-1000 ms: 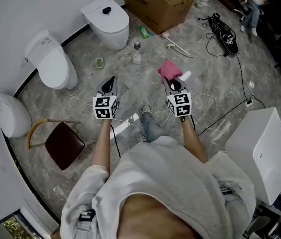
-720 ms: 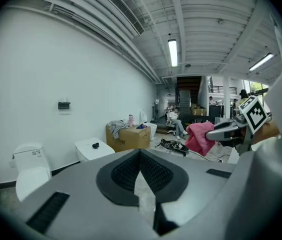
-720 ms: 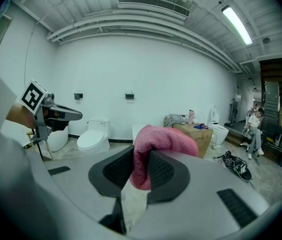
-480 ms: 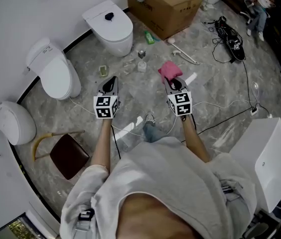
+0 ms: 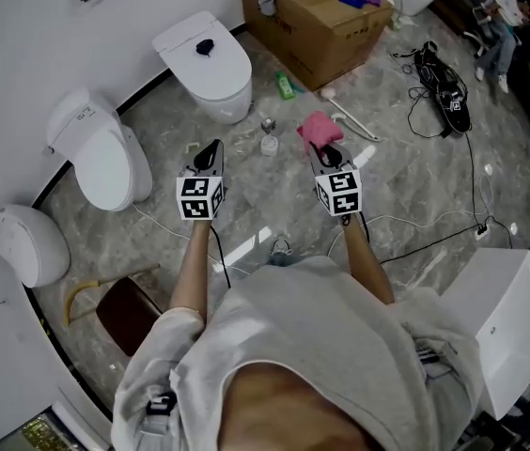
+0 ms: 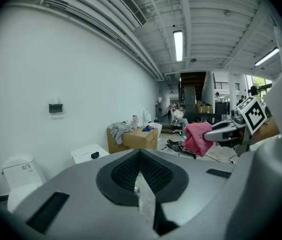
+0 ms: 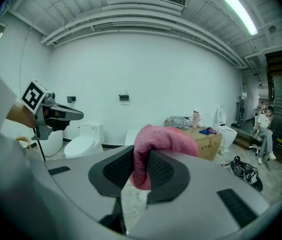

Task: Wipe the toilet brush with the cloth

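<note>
White toilets are standing along the curved wall, and a cardboard box is sitting beyond them. The person is holding both grippers out over the marble floor. The right gripper is clenching the pink cloth between its jaws. The left gripper is carrying nothing, its jaws pressed together. A slim white rod, probably the toilet brush, is lying on the floor just beyond the cloth, near the box.
</note>
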Tool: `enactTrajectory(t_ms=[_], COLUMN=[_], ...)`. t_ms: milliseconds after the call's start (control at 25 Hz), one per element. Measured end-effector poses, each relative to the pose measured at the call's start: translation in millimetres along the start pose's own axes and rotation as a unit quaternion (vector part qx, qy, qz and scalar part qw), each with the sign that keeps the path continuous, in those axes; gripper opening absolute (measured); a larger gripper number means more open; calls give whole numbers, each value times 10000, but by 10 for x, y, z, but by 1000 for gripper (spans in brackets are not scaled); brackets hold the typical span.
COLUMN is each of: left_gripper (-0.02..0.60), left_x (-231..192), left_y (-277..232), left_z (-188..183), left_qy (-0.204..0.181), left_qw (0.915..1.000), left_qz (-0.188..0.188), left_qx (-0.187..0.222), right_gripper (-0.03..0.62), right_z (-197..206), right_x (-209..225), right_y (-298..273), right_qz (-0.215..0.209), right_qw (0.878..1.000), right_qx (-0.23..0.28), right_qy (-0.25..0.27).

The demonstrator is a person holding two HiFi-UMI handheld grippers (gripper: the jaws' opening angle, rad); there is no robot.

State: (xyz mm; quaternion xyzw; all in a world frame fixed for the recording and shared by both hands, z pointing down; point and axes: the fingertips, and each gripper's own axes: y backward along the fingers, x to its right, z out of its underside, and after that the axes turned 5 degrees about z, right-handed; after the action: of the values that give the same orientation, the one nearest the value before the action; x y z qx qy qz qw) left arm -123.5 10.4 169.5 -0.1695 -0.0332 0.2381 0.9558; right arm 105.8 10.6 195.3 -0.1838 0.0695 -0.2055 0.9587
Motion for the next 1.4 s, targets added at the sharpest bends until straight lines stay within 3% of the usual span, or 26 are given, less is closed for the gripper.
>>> enactTrajectory(t_ms=[760, 1400], left_gripper=[18, 18], left_x=[-452, -1041], left_y=[-785, -2043], left_z=[342, 713], left_qy=[378, 738], left_qw=[9976, 9894], left_qz=[-109, 644], left_qx=[-577, -1073], right_gripper=[84, 84], right_z=[213, 340], right_x=[221, 412], right_y=[-931, -2077], right_qz=[-319, -100], right_qw=[9979, 9913], right_qx=[-518, -1269], right_qy=[-204, -340])
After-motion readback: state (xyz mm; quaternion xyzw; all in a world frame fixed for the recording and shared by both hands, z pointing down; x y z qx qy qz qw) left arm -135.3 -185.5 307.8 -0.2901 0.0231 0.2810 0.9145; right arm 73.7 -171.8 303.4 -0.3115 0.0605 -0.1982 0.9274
